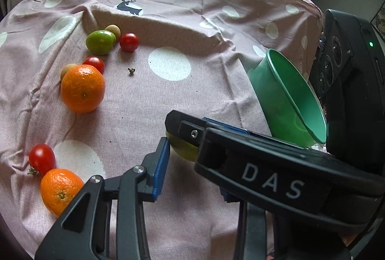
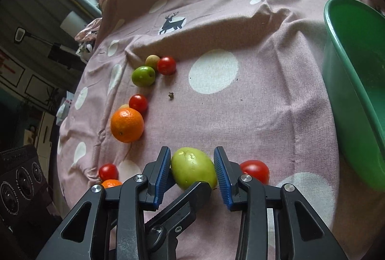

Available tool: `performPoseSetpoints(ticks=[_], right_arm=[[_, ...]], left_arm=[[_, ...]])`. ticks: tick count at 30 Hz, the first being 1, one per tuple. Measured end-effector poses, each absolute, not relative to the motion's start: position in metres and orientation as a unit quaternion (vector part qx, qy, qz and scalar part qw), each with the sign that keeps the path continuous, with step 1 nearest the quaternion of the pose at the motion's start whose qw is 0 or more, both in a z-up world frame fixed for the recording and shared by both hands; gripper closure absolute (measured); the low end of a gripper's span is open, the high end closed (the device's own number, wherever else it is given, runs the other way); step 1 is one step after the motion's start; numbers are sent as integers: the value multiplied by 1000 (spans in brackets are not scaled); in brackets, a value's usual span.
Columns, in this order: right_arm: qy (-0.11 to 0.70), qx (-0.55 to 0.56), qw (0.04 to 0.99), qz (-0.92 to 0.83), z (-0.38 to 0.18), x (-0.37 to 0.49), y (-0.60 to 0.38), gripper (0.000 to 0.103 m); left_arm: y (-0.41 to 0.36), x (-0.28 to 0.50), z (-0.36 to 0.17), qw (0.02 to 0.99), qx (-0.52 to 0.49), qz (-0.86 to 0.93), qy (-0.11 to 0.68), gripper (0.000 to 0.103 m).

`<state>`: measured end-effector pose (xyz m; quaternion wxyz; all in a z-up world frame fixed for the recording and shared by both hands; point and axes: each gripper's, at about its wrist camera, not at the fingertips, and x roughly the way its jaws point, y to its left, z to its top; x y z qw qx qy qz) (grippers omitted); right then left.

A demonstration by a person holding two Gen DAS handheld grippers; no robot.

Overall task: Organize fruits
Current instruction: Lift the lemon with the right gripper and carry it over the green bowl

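1. Presently, the blue pads of the right gripper sit narrow against both flanks of the pale green fruit and appear to press on it.
2. The left gripper shows only one blue pad, just beside the same fruit. Its other finger is hidden behind the right gripper's body, so its state cannot be told.
3. The fruit rests on the spotted cloth, near a red tomato and well apart from the green bowl, which is tilted with its mouth open.
4. Step in hand, as judged: securing the first fruit before transfer.
5. The next move calls for a firm, centred hold and a lift clear of the left finger under the fruit, then a carry toward the bowl.
6. The remaining fruit, including the large orange, lies untouched.
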<state>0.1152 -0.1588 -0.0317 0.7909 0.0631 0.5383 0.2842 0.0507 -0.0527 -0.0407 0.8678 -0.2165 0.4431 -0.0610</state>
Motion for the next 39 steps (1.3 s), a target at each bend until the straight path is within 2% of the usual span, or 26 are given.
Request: performPoseSetpoints(ticks=[22,39], right_arm=[[396,155,862,276,50,99,-239,62],[361,247,880,186,47,102,-334,62]], left_arm=[[-128,54,52,934,-45,-124,331,69],[-219,79,53,924,8,-214,317,70]])
